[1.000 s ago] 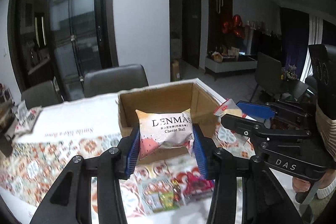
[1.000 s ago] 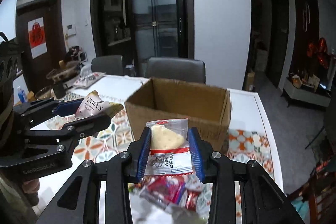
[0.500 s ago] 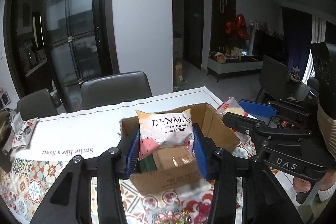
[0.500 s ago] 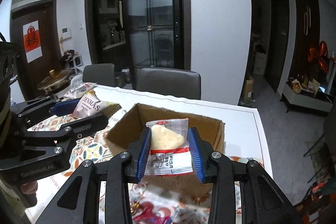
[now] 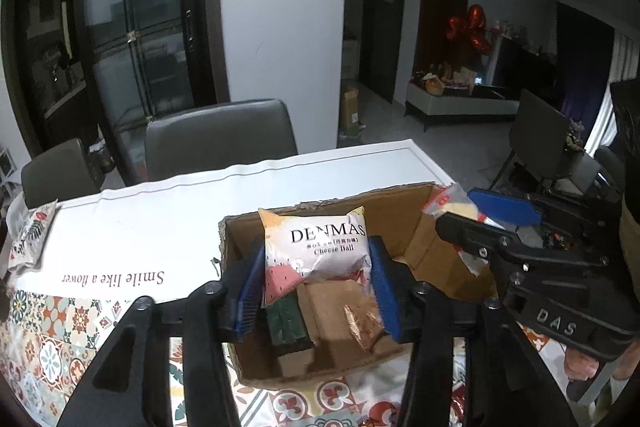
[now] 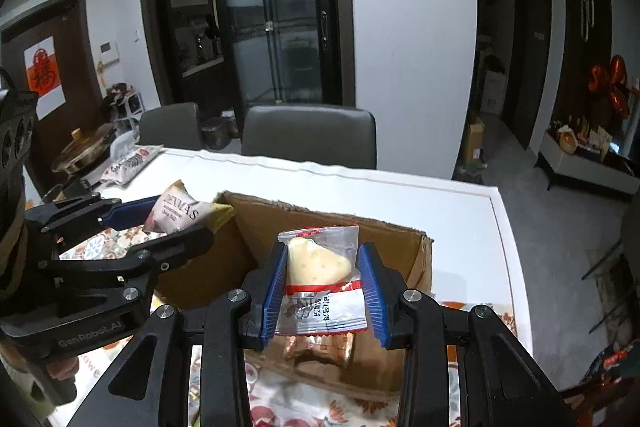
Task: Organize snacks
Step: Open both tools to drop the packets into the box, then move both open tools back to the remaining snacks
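An open cardboard box (image 5: 420, 227) stands on the table, with a green packet (image 5: 288, 319) and brown packets (image 5: 340, 315) inside. My left gripper (image 5: 316, 251) hangs over the box's left half. Its jaws are opening, and the blue pads still touch a white Cheese Ball bag (image 5: 320, 247) between them. Over the box's (image 6: 320, 219) near wall, my right gripper (image 6: 323, 255) is shut on a clear packet with a yellow cheese-shaped snack (image 6: 320, 263). Each gripper shows in the other's view: the right gripper (image 5: 460, 207) at the right, the left gripper (image 6: 180, 215) at the left.
A patterned cloth (image 5: 48, 347) covers the near part of the white table (image 5: 160, 211). A printed packet (image 5: 30, 239) lies at the far left edge. Two grey chairs (image 6: 312, 135) stand behind the table. A pot (image 6: 80, 151) sits at the left end.
Both grippers have travelled forward with their packets, from in front of the box to above its opening. The left pads stand slightly wider apart than before.
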{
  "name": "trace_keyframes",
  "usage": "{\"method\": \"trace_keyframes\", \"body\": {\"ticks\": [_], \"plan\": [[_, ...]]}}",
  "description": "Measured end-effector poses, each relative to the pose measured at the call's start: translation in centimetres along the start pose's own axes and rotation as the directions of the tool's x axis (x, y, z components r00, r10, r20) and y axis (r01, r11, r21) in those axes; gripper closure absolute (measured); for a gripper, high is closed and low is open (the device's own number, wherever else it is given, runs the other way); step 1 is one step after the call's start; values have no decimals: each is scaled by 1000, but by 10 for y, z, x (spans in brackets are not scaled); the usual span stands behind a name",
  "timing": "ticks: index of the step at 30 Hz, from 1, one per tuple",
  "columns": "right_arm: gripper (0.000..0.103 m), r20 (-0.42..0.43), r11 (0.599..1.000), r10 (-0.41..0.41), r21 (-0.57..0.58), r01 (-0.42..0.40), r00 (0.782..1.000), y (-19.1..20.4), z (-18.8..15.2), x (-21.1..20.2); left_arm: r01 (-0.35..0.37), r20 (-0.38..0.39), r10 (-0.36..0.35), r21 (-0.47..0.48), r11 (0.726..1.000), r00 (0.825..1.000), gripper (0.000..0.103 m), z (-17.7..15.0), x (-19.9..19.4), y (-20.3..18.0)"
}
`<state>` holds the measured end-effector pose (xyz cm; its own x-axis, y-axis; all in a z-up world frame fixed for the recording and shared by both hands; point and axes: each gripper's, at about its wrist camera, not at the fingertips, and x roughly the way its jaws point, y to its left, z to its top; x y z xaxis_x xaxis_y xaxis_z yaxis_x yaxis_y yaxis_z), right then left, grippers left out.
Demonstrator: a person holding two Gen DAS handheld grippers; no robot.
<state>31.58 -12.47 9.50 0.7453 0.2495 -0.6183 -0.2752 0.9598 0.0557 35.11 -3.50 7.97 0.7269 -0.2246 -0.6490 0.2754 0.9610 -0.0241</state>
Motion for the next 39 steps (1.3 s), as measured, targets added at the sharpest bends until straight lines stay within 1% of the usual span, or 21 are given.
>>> {"method": "trace_keyframes", "body": {"ticks": [4,5,6,8,9,11,15,21,25,28,33,37,39], "plan": [[64,-25,1000,-10,12,10,1000,-2,-4,11,-23,-13,23,-15,1000,1000,40,-1,2,2],[56,-30,1000,-17,9,17,999,-2,-5,11,-29,-14,29,-14,999,999,37,-2,0,2],[48,-29,999,-31,9,31,999,-2,-7,10,-36,-13,36,-12,999,999,35,-4,-2,2],[47,-16,999,-41,8,41,999,-2,-10,5,-46,2,46,2,999,999,34,-8,-11,-1],[47,-11,999,-45,7,45,999,-1,-12,0,-67,6,67,7,998,998,32,-12,-16,-3],[47,4,998,-59,12,59,998,0,-16,-9,-66,25,66,12,998,997,30,-18,-27,-6],[36,72,995,-94,-3,95,993,9,-30,-40,-68,72,66,24,997,995,28,-34,-51,-13],[32,137,993,-104,-37,110,985,22,-52,-81,-44,122,37,54,998,992,26,-60,-84,-28],[30,176,990,-124,-41,133,977,27,-71,-108,-27,135,17,73,997,991,25,-76,-100,-40],[30,187,989,-137,-29,145,973,28,-83,-120,-6,133,-3,70,998,991,25,-89,-108,-47],[30,179,984,-176,6,178,968,25,-108,-133,-17,141,4,92,996,990,25,-110,-117,-57],[30,142,983,-184,41,180,973,20,-129,-137,-5,128,-12,133,991,992,25,-132,-119,-68],[30,119,980,-198,51,193,973,19,-142,-138,2,118,-21,161,987,993,25,-143,-118,-74]]}}
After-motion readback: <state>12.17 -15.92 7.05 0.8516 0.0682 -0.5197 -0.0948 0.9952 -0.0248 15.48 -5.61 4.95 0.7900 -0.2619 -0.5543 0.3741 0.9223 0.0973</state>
